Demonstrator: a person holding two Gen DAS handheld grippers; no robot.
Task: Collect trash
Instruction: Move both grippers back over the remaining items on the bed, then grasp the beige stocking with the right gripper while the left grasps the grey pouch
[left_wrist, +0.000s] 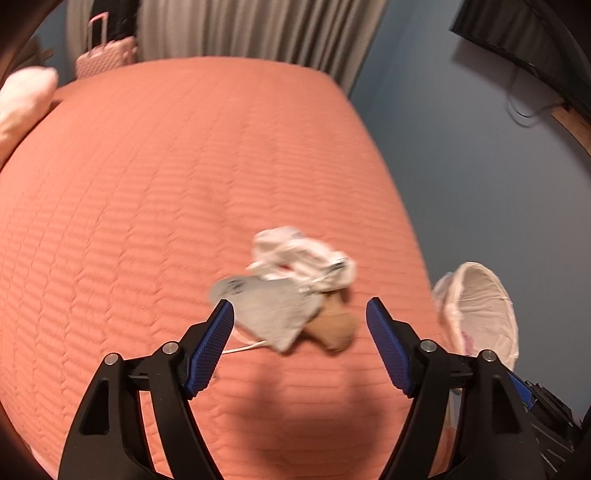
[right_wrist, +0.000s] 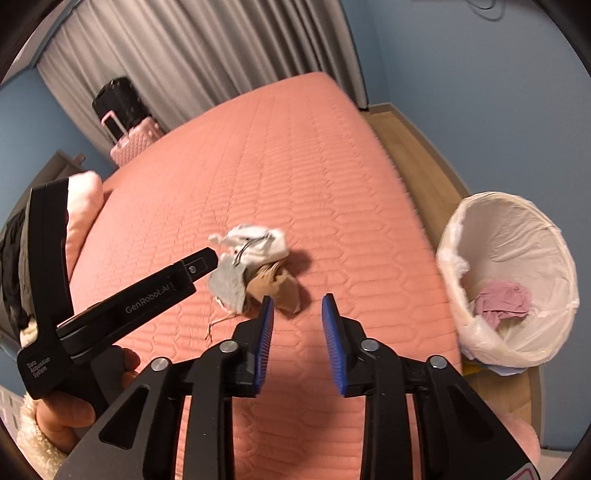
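Three crumpled scraps (left_wrist: 291, 291) lie heaped on the bed (left_wrist: 166, 184), just ahead of the wide-open, empty left gripper (left_wrist: 300, 314), nearer than the half-open, empty right gripper (right_wrist: 297, 310).

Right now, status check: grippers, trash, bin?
Left gripper open, right gripper open, both empty. Trash pile on the bed: white wad, grey mask, brown paper. Lined bin beside the bed, pink scrap inside. Nothing blocking.

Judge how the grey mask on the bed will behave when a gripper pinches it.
The grey mask looks thin and creased, so probably floppy and light. Its loose ear loop trails on the bedspread, so it may dangle or snag the crumpled brown paper touching it.
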